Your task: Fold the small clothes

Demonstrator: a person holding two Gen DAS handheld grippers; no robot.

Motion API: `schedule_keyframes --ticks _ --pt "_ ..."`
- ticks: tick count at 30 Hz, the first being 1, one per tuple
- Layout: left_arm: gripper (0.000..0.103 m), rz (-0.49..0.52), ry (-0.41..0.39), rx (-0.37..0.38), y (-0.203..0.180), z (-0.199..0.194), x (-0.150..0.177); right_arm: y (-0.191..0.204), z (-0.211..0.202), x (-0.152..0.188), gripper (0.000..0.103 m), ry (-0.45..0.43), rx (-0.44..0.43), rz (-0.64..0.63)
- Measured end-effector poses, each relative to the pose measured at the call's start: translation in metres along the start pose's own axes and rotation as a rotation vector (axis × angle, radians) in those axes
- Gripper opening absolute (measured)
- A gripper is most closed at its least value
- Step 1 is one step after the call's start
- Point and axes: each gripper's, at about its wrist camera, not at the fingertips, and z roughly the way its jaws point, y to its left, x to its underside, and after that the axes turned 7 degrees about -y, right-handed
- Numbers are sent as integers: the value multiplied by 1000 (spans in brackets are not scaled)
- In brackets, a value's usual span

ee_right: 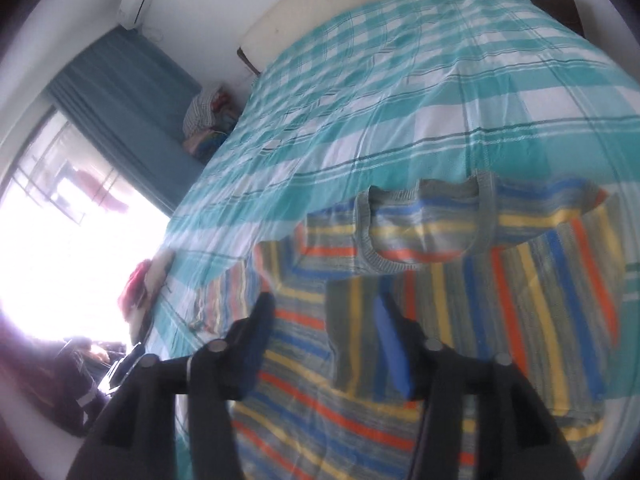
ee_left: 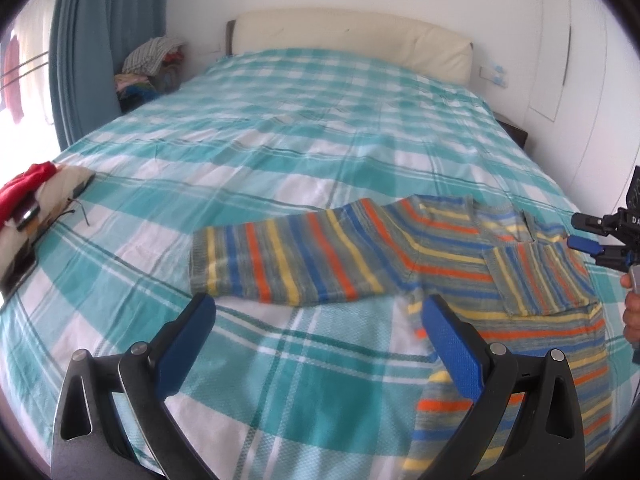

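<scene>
My left fingers [ee_left: 320,320] stand wide apart over the bed [ee_left: 280,128], holding nothing. The striped sweater [ee_left: 360,256] lies flat on the checked cover just ahead, one sleeve stretched left, the other folded across its chest. My right fingers [ee_right: 324,320] hang apart above the sweater, empty; that view is blurred.

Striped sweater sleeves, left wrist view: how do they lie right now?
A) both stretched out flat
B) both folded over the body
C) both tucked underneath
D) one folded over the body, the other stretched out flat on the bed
D: one sleeve lies folded across the striped sweater, while the other sleeve stretches out over the bed.
</scene>
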Motion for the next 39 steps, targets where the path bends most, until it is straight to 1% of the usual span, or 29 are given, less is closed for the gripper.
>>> schedule_keyframes --ticks 2,4,5,7,8,9,10,11,12,14,16,17,18,19,20,21,22,25,26,27,29,30,32,33,36,39 --pt "103 1 2 4 -1 0 0 -20 -7 4 58 14 35 50" --pt "103 8 5 7 -4 0 0 -48 -18 10 58 25 107 98" --pt "103 13 6 7 -5 0 1 -66 -25 15 58 35 173 124" --pt "103 23 11 7 -8 1 2 -105 -42 24 58 63 369 166" --pt "103 29 13 8 -10 1 3 -120 -53 28 54 61 423 168" --pt "103 37 14 6 -12 1 4 -126 -64 30 35 48 436 159" --pt "103 46 14 4 -14 2 6 -126 -77 31 36 39 503 125" --pt "103 57 15 3 -17 3 8 -120 -86 33 38 27 533 80" --pt "103 69 18 3 -20 4 9 -111 -94 36 38 22 496 50" --pt "103 88 30 2 -26 6 14 -89 -104 46 38 30 385 18" --pt "103 94 49 10 -30 9 20 -68 -107 64 44 67 305 -17" --pt "103 96 64 17 -32 11 23 -62 -106 75 46 93 283 -28" --pt "103 99 83 22 -33 13 27 -57 -103 88 48 127 277 -31" --pt "103 102 103 25 -34 15 31 -58 -99 103 49 171 285 -24" --pt "103 105 125 27 -34 17 34 -62 -96 117 49 215 312 -9" --pt "103 107 143 28 -34 20 37 -65 -95 129 49 240 354 -6" --pt "103 108 159 24 -32 22 40 -66 -99 137 49 224 386 -29" --pt "103 96 164 -6 -16 23 39 -53 -117 146 50 86 440 -102" --pt "103 74 156 -15 -5 23 36 -49 -123 149 51 43 453 -116" --pt "103 39 150 -20 9 25 31 -44 -127 149 52 18 447 -122" --pt "103 -76 144 -41 45 30 18 -33 -131 146 52 -7 402 -143" --pt "103 -146 142 -62 65 35 11 -26 -132 144 53 -19 387 -173" --pt "103 -271 145 -97 103 46 2 -14 -132 143 56 -40 397 -251" --pt "103 -313 161 -103 118 55 1 -10 -132 143 57 -46 401 -276" --pt "102 -379 236 -126 145 89 2 -8 -128 143 57 -36 367 -264" --pt "100 -382 303 -187 152 123 8 -9 -124 145 57 -29 357 -255"
